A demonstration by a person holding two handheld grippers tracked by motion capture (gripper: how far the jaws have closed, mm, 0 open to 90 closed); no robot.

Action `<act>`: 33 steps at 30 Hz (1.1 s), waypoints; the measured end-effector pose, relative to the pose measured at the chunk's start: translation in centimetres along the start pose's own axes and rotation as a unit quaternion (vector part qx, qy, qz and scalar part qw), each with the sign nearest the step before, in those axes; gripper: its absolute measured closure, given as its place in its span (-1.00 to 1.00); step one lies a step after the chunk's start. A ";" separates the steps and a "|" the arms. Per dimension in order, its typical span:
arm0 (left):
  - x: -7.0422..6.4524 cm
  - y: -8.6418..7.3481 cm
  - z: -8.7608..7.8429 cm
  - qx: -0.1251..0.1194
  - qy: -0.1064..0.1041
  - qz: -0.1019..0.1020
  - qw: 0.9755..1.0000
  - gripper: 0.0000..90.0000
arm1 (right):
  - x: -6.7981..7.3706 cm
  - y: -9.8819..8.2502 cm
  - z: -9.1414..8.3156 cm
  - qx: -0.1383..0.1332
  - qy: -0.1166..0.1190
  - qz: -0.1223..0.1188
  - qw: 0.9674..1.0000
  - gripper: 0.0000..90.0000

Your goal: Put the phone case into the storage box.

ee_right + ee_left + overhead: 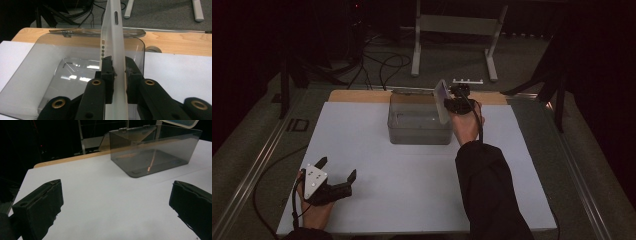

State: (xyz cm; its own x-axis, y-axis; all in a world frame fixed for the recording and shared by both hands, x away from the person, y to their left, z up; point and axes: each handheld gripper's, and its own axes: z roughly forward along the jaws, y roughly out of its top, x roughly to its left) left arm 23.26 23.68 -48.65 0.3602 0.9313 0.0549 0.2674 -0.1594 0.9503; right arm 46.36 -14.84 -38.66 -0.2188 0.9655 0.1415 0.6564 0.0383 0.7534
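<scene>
Above the right rim of the clear box (pixel 419 120), the right gripper (pixel 451 102) clamps a thin white tablet (pixel 441 99) edge-on between its jaws, the tablet standing tilted over the box's open top. The right forearm, in a dark sleeve (pixel 489 190), reaches forward from the bottom edge, the hand wrapped around the gripper. At the near left corner of the white table (pixel 412 200), the left gripper (pixel 338 172) rests low with jaws spread wide and empty, pointing toward the box.
</scene>
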 end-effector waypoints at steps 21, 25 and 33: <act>-0.1 0.0 -0.1 -0.004 0.005 0.000 1.000 -1.00 | -0.4 -0.8 1.5 0.011 -0.018 0.009 1.000 0.79; -0.1 0.0 -0.1 -0.004 0.005 0.001 1.000 -1.00 | -0.4 -1.0 1.9 0.015 -0.024 0.007 1.000 0.79; 0.0 0.0 -0.2 -0.004 0.006 0.001 1.000 -1.00 | -0.7 -1.5 2.5 0.022 -0.034 0.016 0.999 0.79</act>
State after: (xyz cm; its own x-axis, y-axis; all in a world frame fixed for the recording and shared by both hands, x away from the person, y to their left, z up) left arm 23.13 23.72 -48.57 0.3497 0.9349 0.0604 0.2598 -0.1587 0.9525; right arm 47.30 -14.95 -41.47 -0.1493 0.9814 0.1204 0.6935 0.0171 0.7203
